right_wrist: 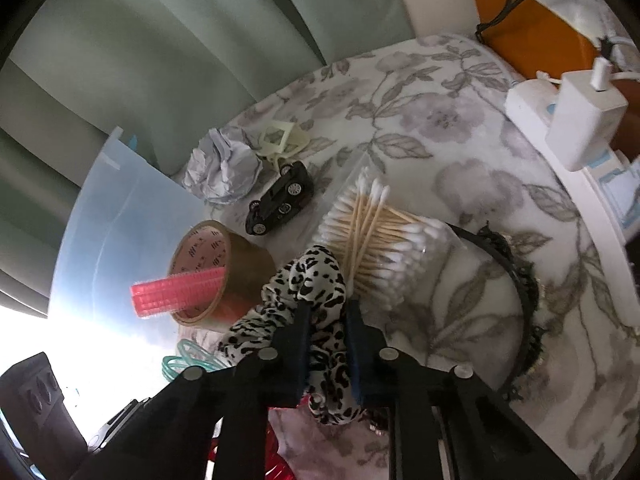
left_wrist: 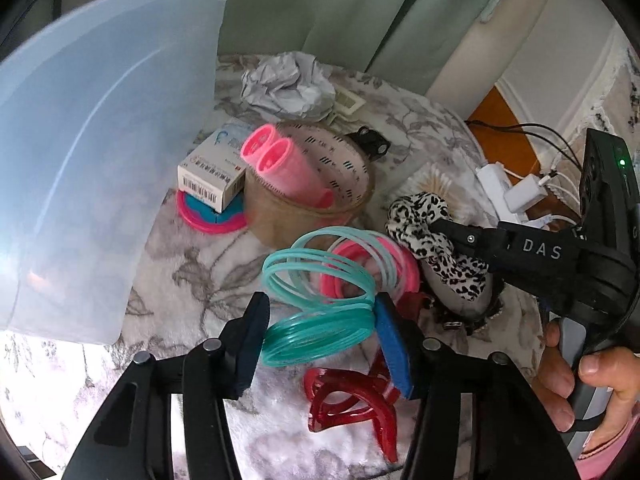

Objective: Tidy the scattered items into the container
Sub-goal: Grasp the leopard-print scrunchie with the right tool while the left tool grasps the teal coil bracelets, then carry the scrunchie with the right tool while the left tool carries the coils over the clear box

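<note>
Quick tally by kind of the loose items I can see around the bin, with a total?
Hair rollers: 2
Tape roll: 1
Scrunchie: 1
Toy car: 1
Paper ball: 1
Cotton swab pack: 1
Small box: 1
Red claw clip: 1
Headband: 1
Bangle bunches, teal and pink: 2
Total: 12

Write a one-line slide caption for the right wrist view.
Right gripper fingers pinch a leopard-print fabric scrunchie beside a clear pack of wooden cotton swabs on the floral blanket.
</note>
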`<state>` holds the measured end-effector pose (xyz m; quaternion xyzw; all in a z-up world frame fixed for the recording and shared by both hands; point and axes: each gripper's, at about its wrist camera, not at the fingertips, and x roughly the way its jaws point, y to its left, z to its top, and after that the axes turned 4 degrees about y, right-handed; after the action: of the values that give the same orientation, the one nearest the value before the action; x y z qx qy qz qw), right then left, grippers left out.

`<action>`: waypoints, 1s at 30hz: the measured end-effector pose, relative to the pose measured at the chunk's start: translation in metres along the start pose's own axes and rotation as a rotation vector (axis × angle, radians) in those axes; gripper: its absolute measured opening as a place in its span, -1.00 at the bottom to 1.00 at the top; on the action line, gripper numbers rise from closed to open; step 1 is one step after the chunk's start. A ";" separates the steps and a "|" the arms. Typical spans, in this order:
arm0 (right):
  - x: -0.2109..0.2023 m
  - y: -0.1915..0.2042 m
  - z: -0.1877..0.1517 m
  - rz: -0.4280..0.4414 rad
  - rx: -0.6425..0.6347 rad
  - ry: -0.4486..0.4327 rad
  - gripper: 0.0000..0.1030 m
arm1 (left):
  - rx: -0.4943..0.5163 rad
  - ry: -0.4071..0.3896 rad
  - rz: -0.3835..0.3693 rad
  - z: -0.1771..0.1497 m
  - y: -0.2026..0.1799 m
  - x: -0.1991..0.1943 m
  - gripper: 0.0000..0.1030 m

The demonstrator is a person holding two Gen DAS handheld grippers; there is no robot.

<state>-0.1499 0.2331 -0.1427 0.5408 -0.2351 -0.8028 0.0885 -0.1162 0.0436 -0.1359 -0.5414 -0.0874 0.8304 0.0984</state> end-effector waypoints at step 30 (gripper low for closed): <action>-0.146 0.032 -0.057 0.065 -0.016 -0.261 -0.69 | 0.065 -0.326 -0.043 -0.009 -0.024 -0.147 0.06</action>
<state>-0.0436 0.2475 -0.0242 0.4229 -0.2557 -0.8649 0.0873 -0.0484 0.0296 -0.0043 -0.3942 -0.0869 0.9072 0.1184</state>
